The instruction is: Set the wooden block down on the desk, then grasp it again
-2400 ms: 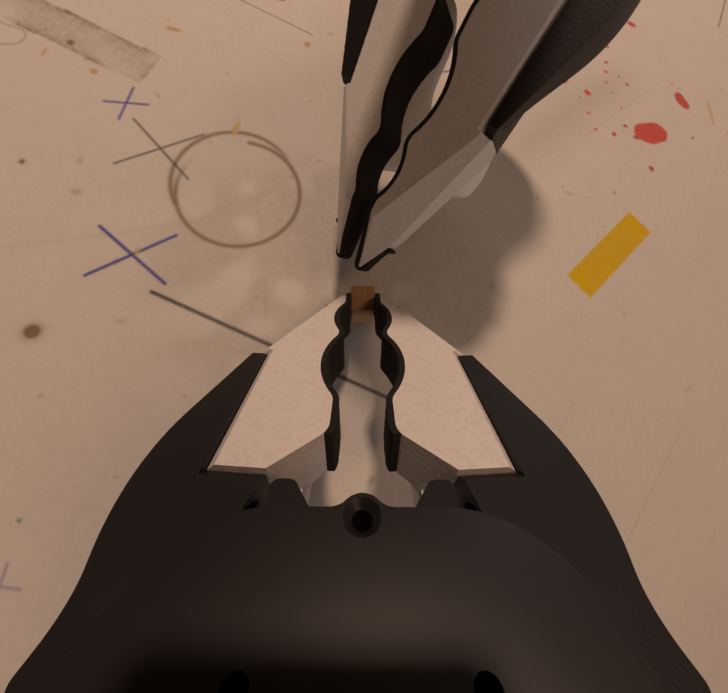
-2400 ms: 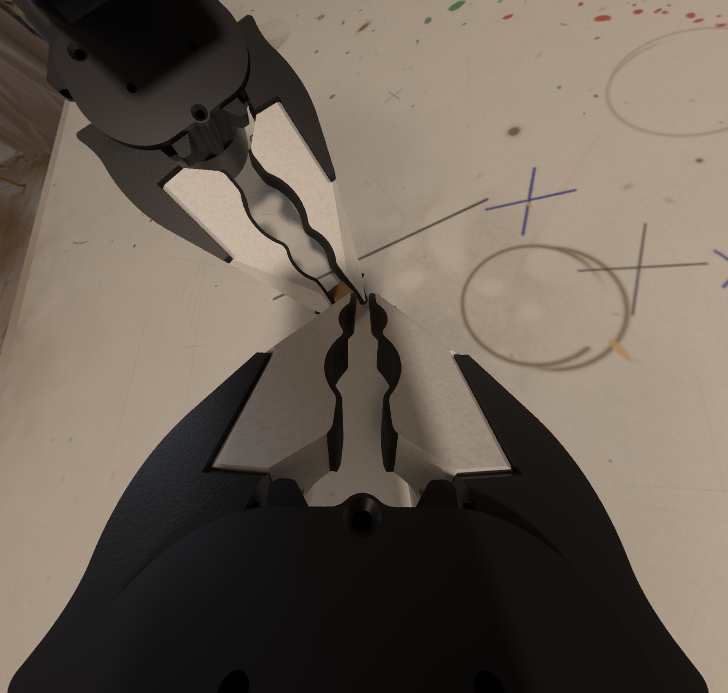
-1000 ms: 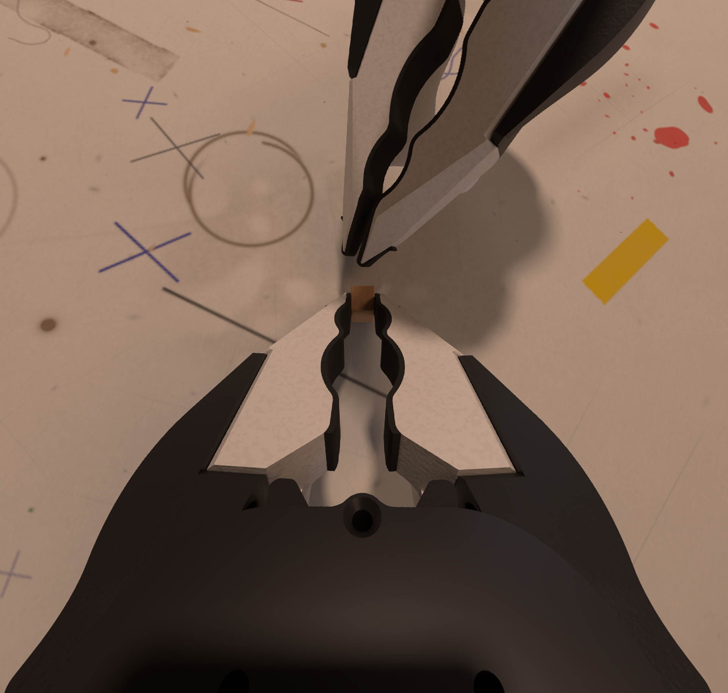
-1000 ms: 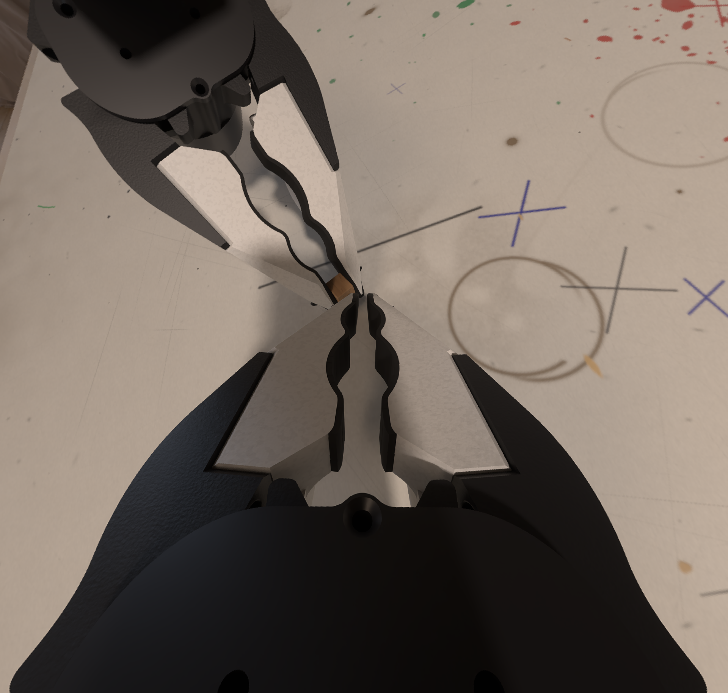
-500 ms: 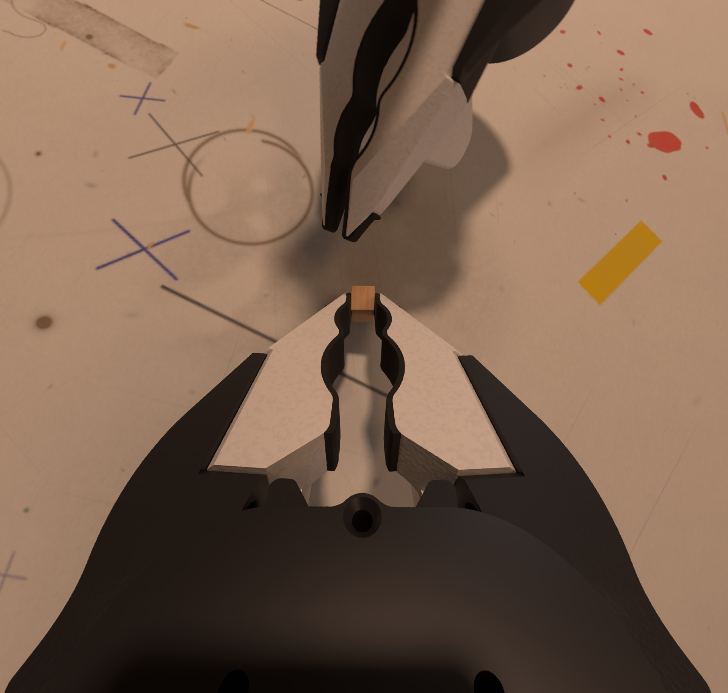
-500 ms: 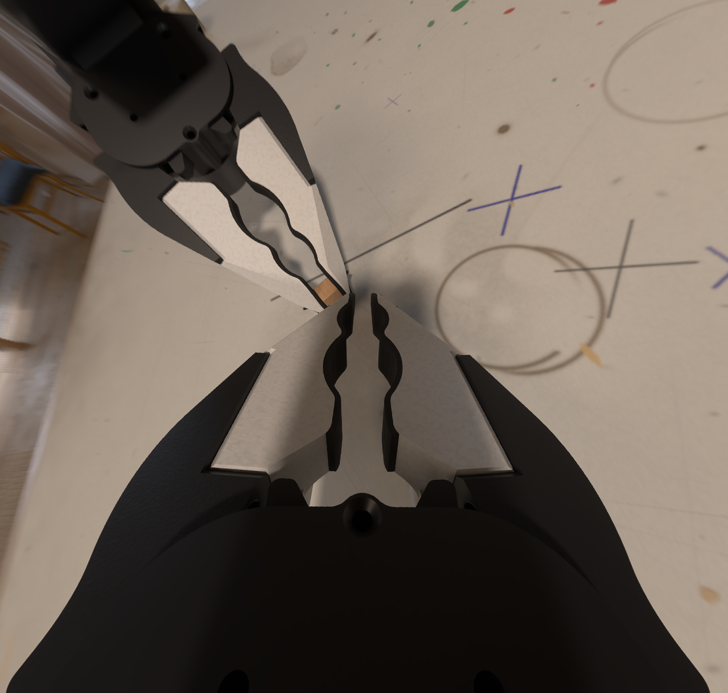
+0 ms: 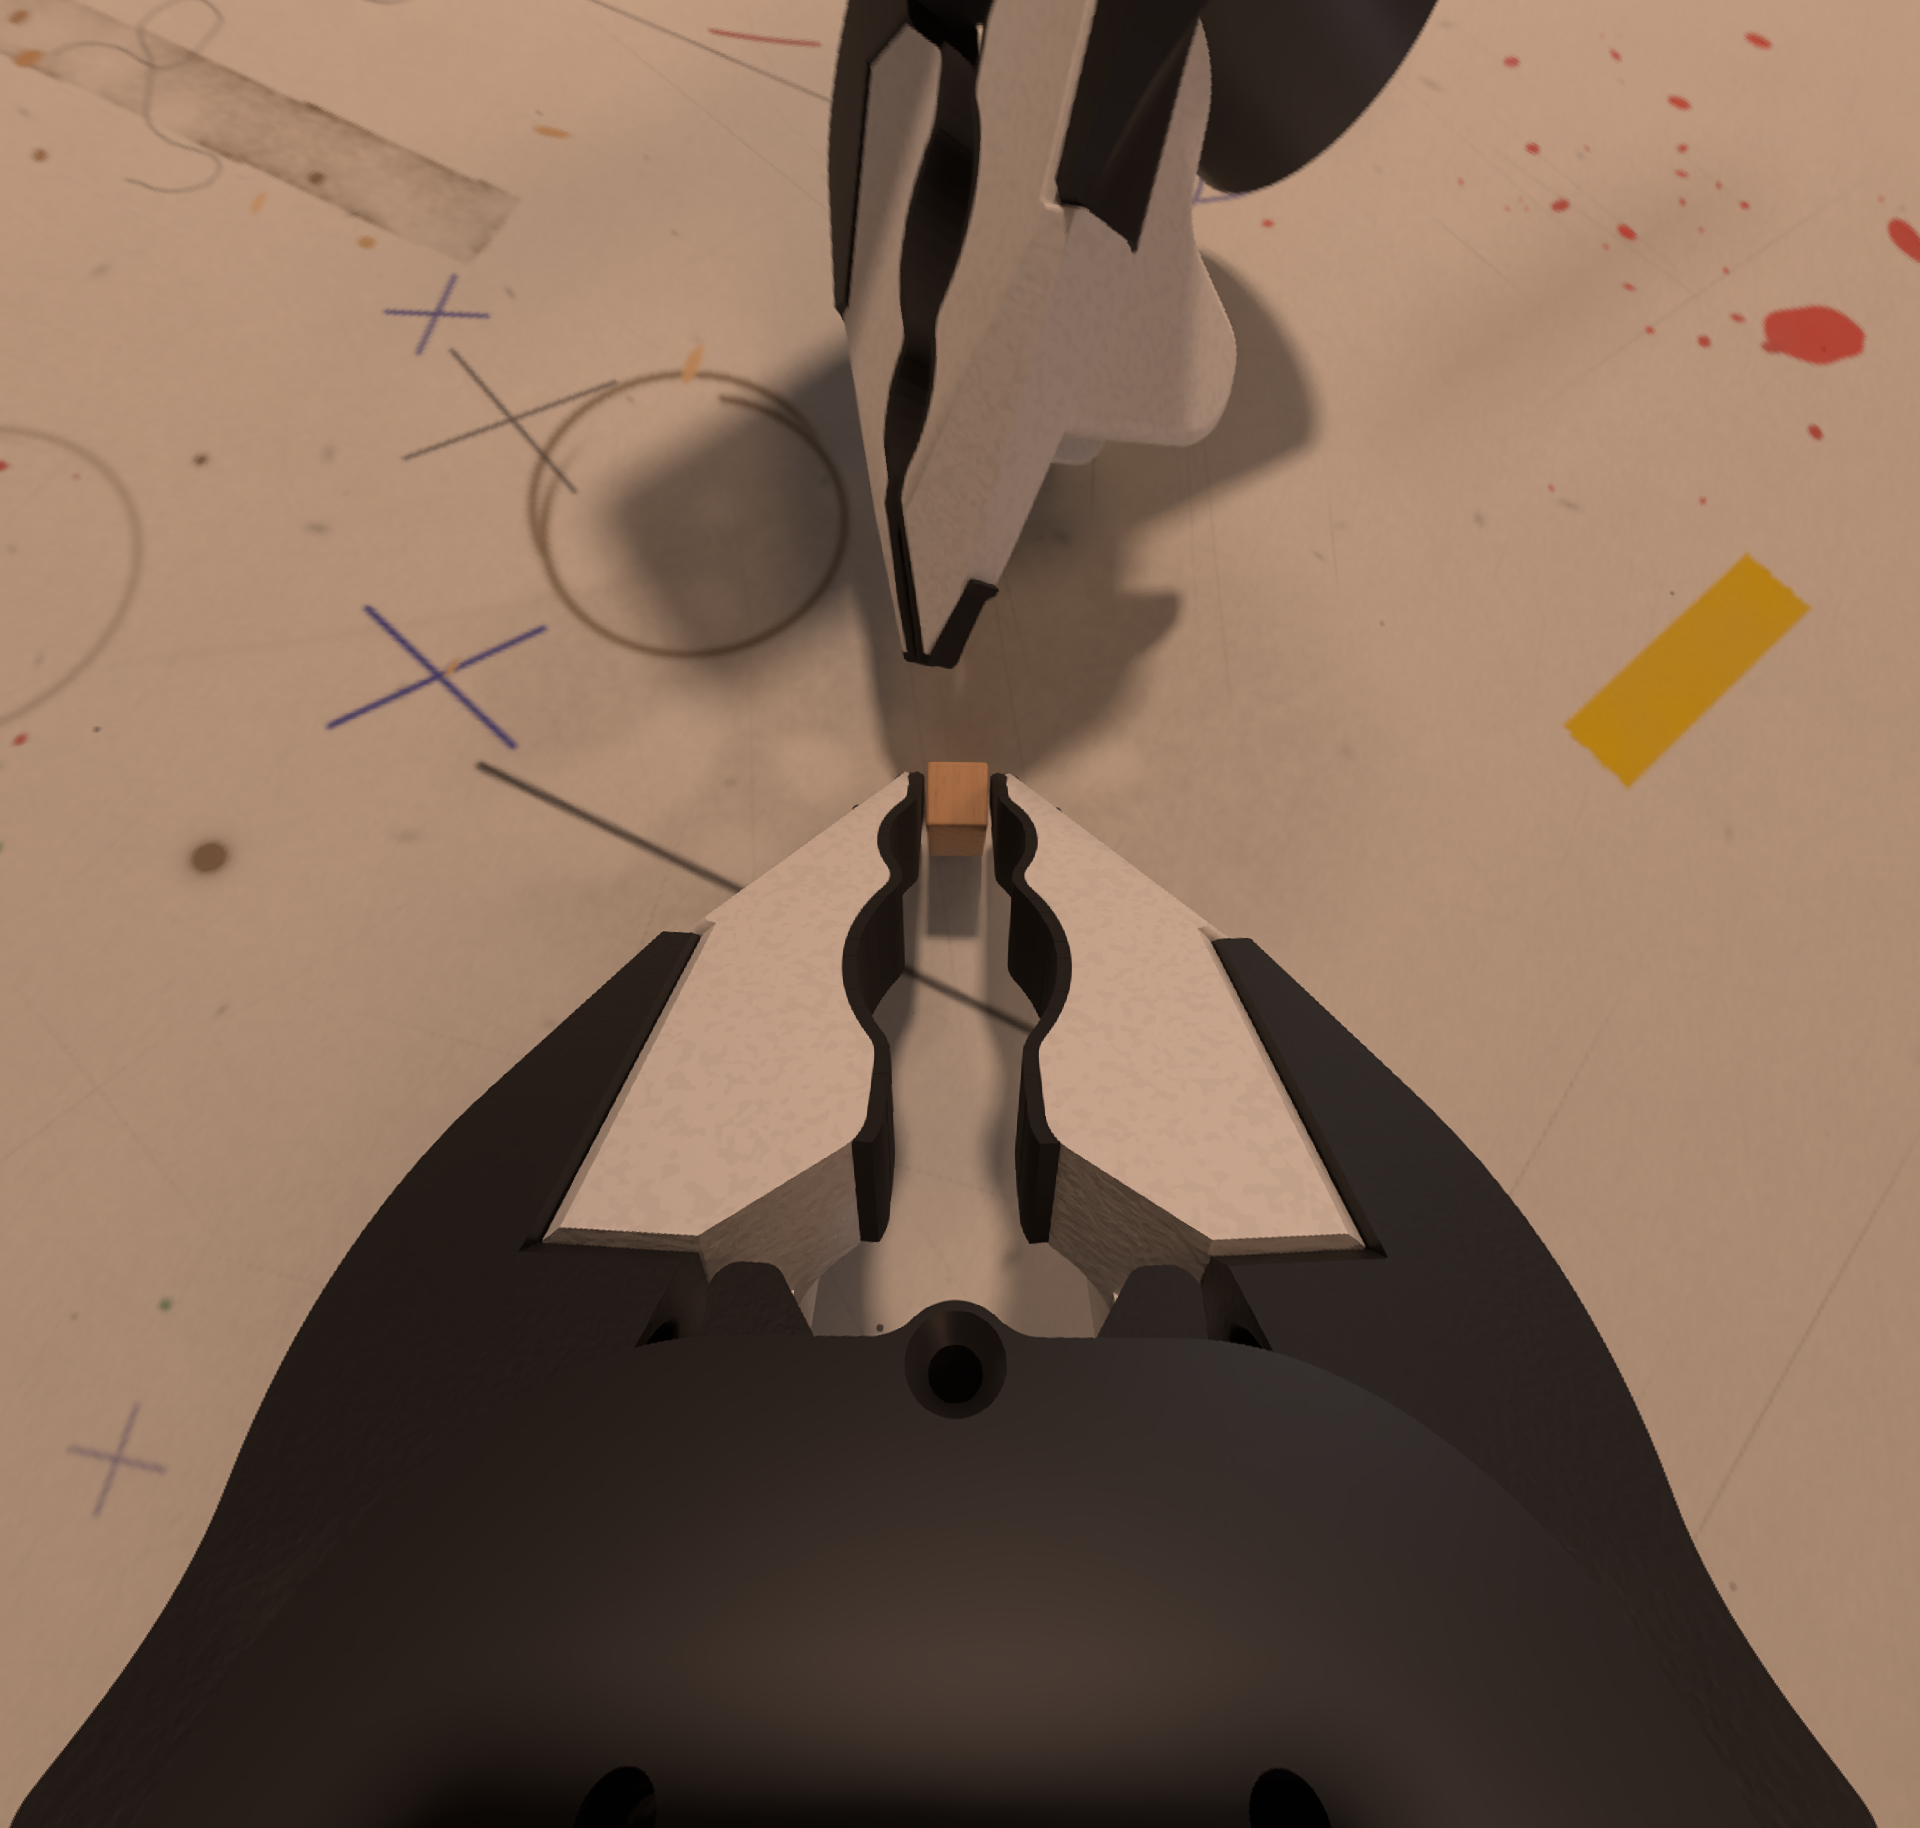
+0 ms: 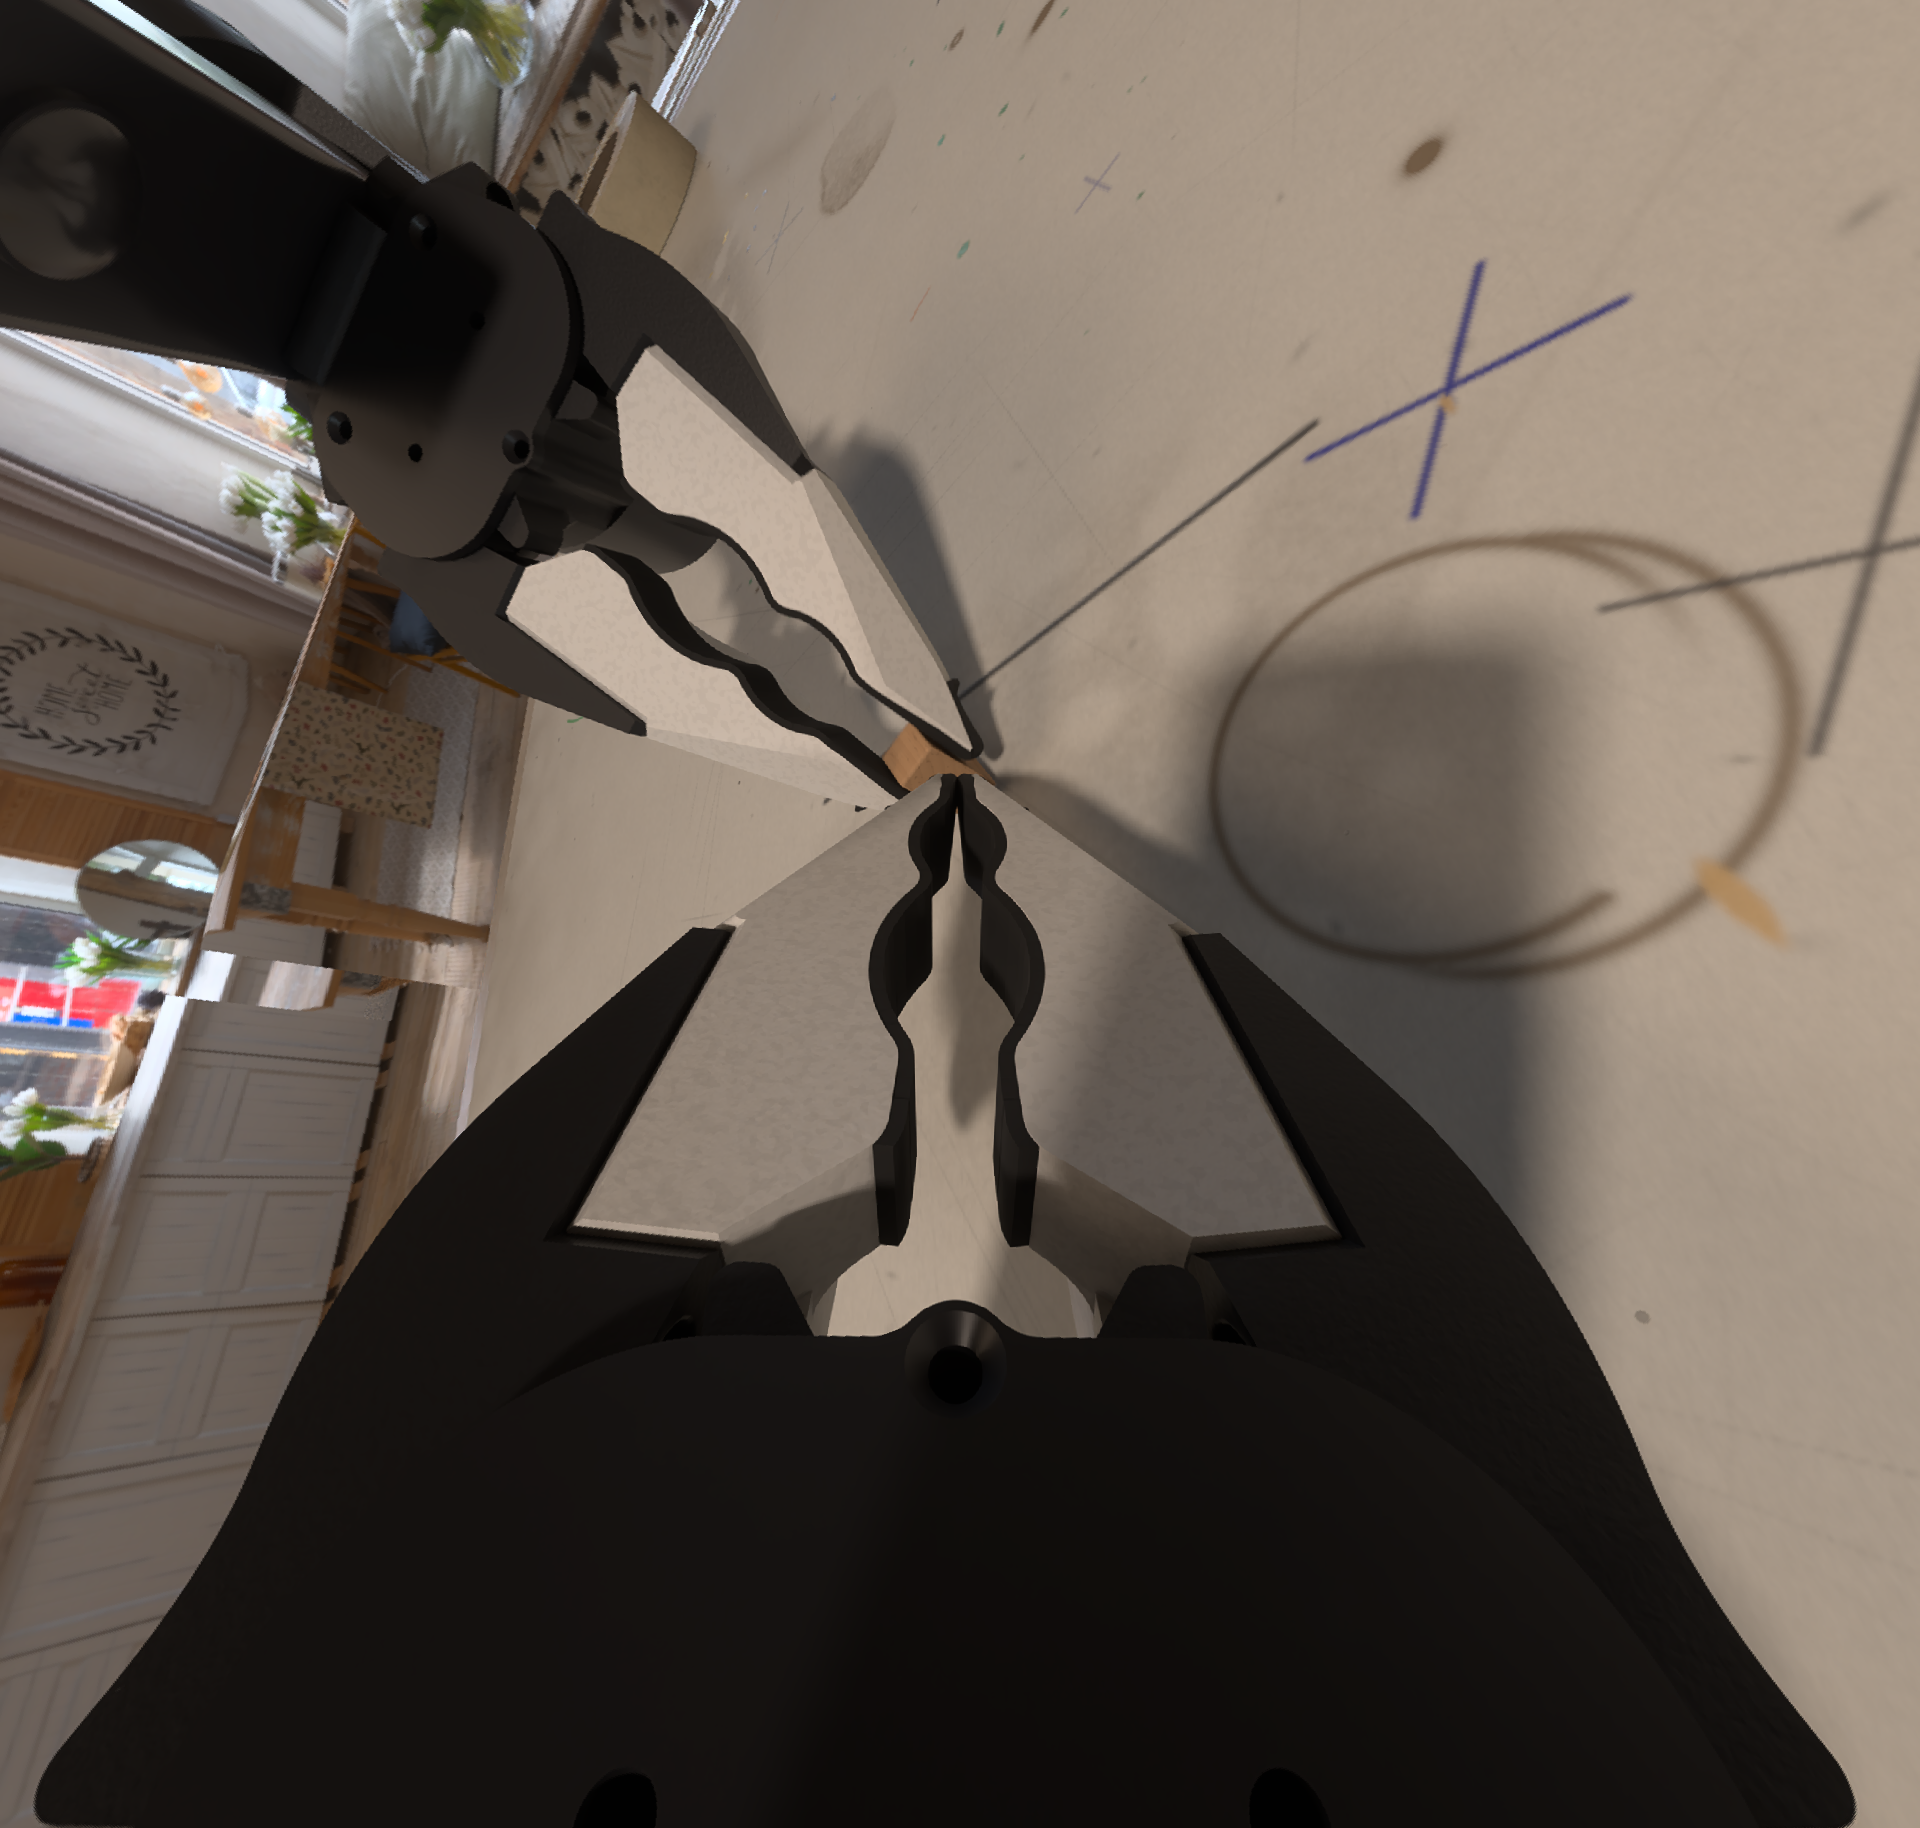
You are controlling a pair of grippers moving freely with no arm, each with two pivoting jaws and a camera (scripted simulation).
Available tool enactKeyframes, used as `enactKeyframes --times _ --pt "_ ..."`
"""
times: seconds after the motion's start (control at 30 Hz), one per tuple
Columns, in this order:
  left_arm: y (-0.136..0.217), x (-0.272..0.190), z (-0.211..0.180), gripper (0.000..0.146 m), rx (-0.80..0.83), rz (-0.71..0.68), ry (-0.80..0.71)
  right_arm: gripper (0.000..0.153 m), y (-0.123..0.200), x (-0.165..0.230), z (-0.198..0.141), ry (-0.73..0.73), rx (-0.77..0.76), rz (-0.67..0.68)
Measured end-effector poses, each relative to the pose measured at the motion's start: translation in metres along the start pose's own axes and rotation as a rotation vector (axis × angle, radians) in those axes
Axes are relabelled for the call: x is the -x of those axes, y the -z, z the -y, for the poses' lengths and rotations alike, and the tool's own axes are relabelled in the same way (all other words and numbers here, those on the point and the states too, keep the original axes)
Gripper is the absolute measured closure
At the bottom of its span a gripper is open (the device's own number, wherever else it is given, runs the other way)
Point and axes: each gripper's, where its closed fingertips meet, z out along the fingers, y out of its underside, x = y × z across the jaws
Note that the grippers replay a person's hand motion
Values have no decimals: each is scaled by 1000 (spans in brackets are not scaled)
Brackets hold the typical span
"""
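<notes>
Leftmost in the left wrist view, a blue cross and a brown ring mark the desk. Centrally, the left gripper has its fingertips clamped on the wooden block; a small shadow on the desk beneath the block indicates it is held above the surface. Just beyond it, the right gripper hangs apart from the block, tips drawn together and holding nothing. Further right lies a yellow strip. The right wrist view shows the block at the left gripper's tips.
</notes>
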Motion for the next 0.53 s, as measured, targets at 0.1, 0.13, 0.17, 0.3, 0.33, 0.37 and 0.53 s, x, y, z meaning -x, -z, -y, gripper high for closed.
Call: enactKeyframes --times 0.1,0.13,0.17,0.3,0.33,0.37,0.53 --pt "2 0 6 132 -34 0 22 153 0 0 0 3 0 0" --pt "2 1 9 135 -47 2 27 153 0 0 0 1 0 2" --pt "2 2 10 136 -52 12 29 153 0 1 0 0 1 5" --pt "0 3 11 136 -52 9 40 153 0 0 -1 -3 -2 4" --pt "0 3 11 136 -52 7 43 153 1 0 -1 -6 -2 5" --pt "0 3 11 136 -52 4 42 153 1 0 -1 -8 -2 8" --pt "1 1 11 136 -59 -29 68 153 1 2 -2 0 4 20"
